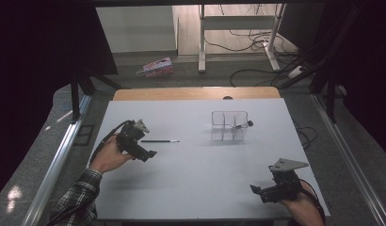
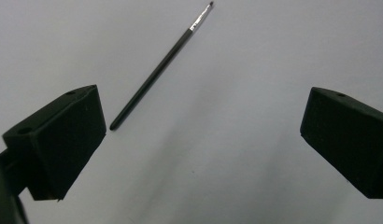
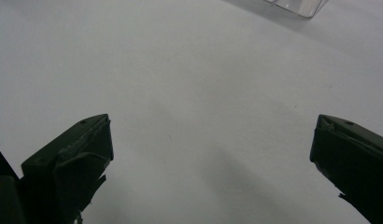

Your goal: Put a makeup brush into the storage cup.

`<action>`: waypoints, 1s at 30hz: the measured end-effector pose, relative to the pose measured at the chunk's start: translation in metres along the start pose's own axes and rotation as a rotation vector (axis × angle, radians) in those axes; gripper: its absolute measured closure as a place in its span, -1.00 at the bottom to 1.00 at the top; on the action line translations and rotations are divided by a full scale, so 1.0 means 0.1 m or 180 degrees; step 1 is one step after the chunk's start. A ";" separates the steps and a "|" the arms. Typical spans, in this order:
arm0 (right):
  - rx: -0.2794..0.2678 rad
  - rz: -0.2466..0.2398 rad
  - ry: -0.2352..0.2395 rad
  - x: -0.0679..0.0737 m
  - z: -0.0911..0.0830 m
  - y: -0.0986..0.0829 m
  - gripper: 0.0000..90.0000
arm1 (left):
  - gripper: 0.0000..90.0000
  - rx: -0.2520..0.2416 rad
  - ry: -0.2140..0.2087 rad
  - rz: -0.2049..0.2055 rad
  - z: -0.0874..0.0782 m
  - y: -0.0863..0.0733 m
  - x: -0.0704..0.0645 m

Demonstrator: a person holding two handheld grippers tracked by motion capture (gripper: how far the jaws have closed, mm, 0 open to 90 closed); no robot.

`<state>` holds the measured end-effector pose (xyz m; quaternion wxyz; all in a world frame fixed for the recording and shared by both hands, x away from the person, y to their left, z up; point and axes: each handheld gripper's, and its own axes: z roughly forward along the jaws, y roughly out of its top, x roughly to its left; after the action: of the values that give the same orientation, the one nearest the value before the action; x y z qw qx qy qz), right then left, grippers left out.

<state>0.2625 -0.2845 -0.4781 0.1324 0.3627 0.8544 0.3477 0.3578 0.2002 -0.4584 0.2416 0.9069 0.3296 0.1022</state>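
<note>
A thin black brush [image 1: 159, 141] with a silver ferrule lies flat on the white table [image 1: 196, 174], left of centre. My left gripper [image 1: 143, 140] is open at the brush's handle end. In the left gripper view the brush [image 2: 157, 70] runs diagonally up and away, its butt close to the left jaw, and my left gripper [image 2: 203, 112] touches nothing. A clear divided organizer [image 1: 229, 126] stands right of centre with a dark slim item [image 1: 243, 125] leaning in it. My right gripper [image 1: 266, 181] is open and empty near the front right edge. In the right gripper view my right gripper [image 3: 213, 135] is over bare table.
A corner of the clear organizer [image 3: 297, 5] shows at the top of the right gripper view. A wooden tabletop strip [image 1: 196, 92] lies behind the white surface. On the floor beyond are a pink box [image 1: 156, 67], desk legs [image 1: 201, 42] and loose cables [image 1: 257, 42].
</note>
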 end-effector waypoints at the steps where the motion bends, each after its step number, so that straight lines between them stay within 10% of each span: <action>1: -0.0001 0.0002 0.0005 0.00 0.00 0.00 -1.00 | -0.98 0.0004 0.0002 0.0004 0.01 0.02 0.02; 30: -0.0010 -0.0012 0.0027 0.00 0.00 0.00 -1.00 | -0.95 0.0238 -0.0132 0.0132 0.30 0.36 0.22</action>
<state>0.2622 -0.2841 -0.4781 0.1299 0.3594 0.8551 0.3503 0.4049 0.1797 -0.4651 0.2122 0.9239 0.3092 0.0760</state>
